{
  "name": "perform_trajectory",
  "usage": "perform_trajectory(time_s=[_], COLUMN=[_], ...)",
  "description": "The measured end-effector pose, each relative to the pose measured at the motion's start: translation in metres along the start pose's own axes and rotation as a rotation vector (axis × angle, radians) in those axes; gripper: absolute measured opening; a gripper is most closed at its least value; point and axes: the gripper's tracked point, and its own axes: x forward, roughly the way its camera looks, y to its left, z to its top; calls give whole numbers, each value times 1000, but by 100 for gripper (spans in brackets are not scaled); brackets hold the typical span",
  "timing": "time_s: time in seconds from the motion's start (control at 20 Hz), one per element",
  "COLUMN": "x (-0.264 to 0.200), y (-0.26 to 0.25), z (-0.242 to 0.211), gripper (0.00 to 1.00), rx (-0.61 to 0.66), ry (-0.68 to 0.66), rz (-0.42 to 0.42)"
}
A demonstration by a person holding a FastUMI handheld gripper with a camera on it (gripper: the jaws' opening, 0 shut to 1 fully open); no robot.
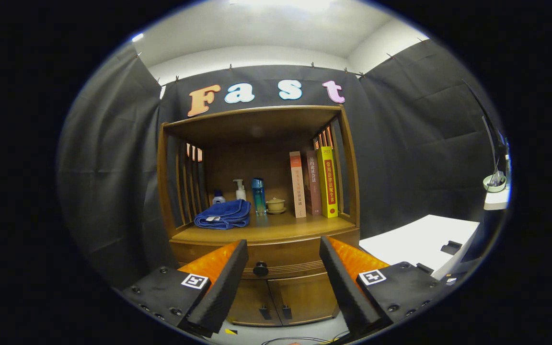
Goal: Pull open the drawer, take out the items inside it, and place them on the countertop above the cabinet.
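Black cloth walls (400, 143) enclose the booth under a white ceiling (257, 28) lit from above, with a white table (419, 239) at right.

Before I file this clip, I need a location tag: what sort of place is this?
Probably a staged recording booth: black cloth walls surround a wooden cabinet with upright books and a folded blue towel. The open hand-held gripper faces its closed drawer.

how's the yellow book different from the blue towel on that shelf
The yellow book stands upright at the shelf's right end, beside other books; the blue towel lies folded flat toward the left. The book is rigid and tall, the towel soft and low. Both rest on the countertop above the shut drawer. The gripper has its jaws open, holding nothing.
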Motion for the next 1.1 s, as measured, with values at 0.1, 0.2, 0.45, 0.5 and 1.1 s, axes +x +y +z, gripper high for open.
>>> perform_trajectory(time_s=[0.1, 0.2, 0.45, 0.5, 1.1], x=[1, 1, 2, 3, 3], y=[1, 2, 1, 1, -1], z=[0, -1, -3, -3, -3], gripper=[98, 98, 98, 98, 98], rx=[1, 1, 0, 1, 6], ry=[1, 3, 4, 5, 0], rz=[1, 3, 2, 1, -3])
